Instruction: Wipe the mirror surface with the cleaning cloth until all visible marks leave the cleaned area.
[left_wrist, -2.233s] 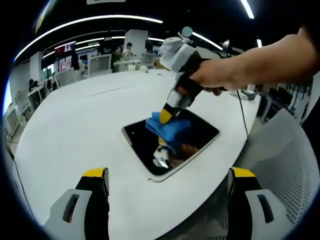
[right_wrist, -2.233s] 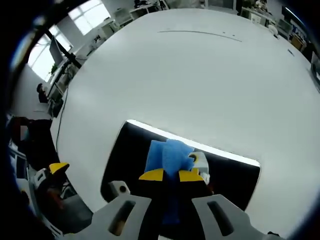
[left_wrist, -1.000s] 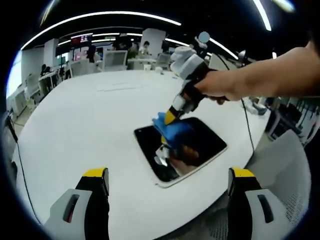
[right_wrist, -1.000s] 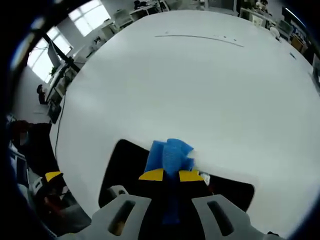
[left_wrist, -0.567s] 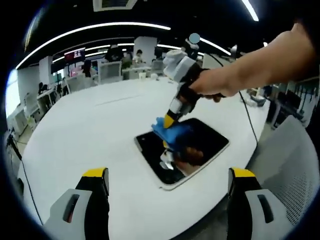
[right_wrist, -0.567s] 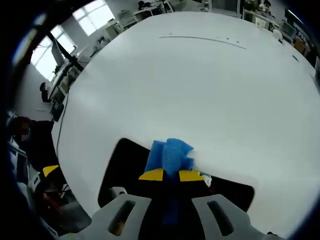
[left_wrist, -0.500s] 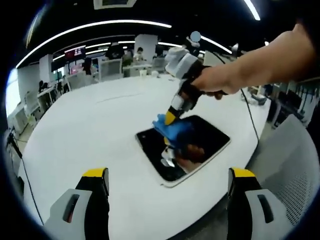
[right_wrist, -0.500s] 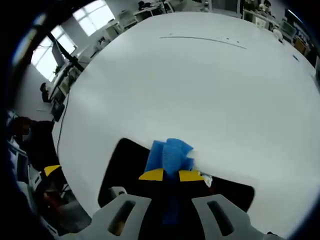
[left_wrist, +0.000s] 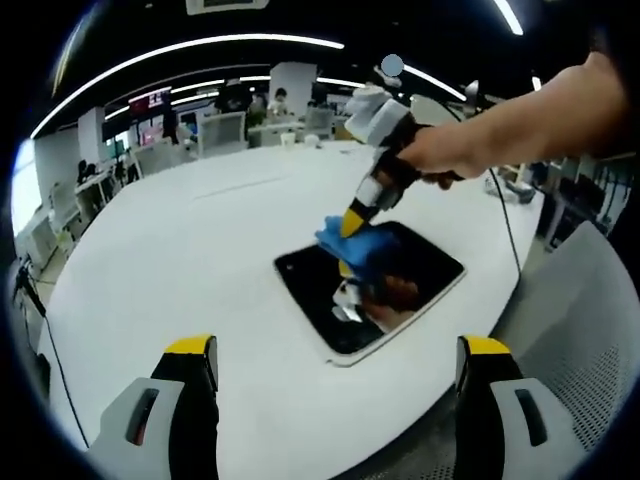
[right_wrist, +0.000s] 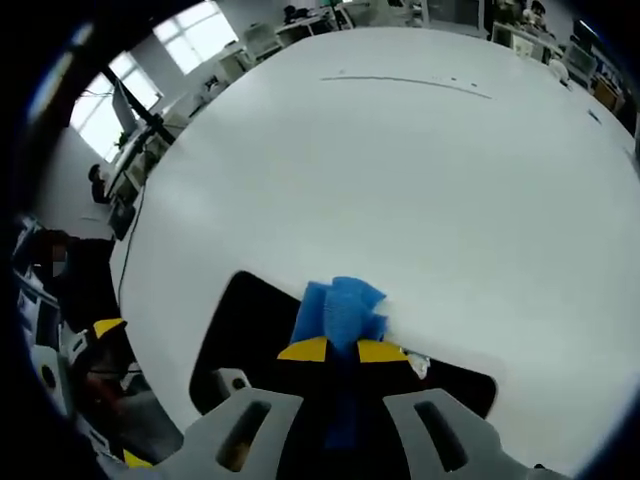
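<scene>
The right gripper (right_wrist: 341, 352) is clamped on the blue cleaning cloth (right_wrist: 338, 310), pressing it at the far edge of the mirror (left_wrist: 385, 293) on the white table (left_wrist: 180, 260) — wiping underway, marks too small to judge. The left gripper (left_wrist: 335, 365) hangs back, jaws spread and empty.

Blue cloth (left_wrist: 358, 243) on dark mirror (left_wrist: 420, 268)

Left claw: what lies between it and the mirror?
Bare white table between the left claw and the mirror, in the left gripper view.
</scene>
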